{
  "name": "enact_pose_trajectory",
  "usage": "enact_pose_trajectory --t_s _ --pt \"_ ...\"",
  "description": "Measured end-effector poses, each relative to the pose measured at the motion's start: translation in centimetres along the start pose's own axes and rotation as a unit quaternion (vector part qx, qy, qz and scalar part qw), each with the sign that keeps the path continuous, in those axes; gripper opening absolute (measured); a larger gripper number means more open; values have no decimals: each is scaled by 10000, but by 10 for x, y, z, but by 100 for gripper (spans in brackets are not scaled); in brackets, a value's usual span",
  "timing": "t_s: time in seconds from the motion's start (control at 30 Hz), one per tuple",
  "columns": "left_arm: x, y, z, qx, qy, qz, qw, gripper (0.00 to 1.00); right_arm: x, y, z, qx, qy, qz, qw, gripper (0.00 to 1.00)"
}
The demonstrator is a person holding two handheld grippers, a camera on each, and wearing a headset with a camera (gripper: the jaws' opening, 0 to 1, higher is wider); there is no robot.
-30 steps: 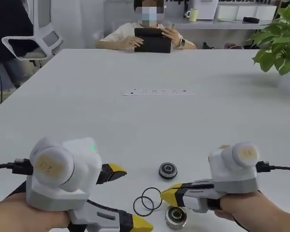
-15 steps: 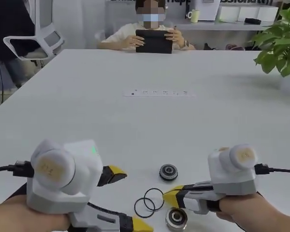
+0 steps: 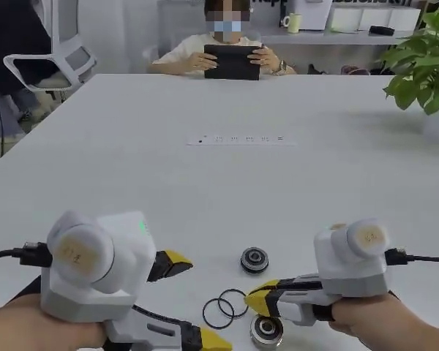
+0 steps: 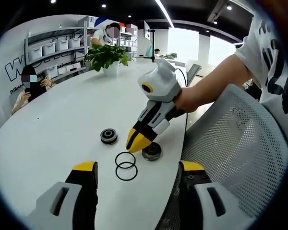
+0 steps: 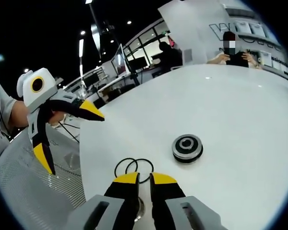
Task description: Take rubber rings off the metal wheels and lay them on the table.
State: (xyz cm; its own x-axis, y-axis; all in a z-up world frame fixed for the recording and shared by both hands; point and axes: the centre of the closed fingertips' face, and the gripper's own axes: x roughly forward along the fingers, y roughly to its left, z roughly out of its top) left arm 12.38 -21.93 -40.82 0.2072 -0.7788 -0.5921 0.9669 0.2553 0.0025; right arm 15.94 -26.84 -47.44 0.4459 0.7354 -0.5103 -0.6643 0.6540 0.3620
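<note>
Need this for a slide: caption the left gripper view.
Open left gripper faces two rubber rings; shut right gripper beside a metal wheel.

Left tongs spread wide, right tongs pinched together, both hand-held, tips facing inward

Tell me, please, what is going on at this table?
A person holds a tool in each hand over a white table. Two black rubber rings already lie on the table, overlapping. The right tool, jaws together, hovers just above the near metal wheel, close to the rings. The left tool is wide open beside them, gripping nothing. A second wheel sits a little farther off, dark at its rim.
</note>
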Motion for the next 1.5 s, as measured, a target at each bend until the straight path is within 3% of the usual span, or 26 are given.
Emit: enact_pose_trajectory --t_s 0.33,0.9,1.5 --pt "-2 4 3 -14 -31 49 10000 66 -4 1 10 -18 -200 -18 9998 9" --pt "0 20 10 -60 -76 144 9998 64 -17 -10 25 -301 -503 -292 9979 21" --pt "14 39 16 -60 -40 153 9999 60 -27 -25 28 -711 -456 -584 9947 28"
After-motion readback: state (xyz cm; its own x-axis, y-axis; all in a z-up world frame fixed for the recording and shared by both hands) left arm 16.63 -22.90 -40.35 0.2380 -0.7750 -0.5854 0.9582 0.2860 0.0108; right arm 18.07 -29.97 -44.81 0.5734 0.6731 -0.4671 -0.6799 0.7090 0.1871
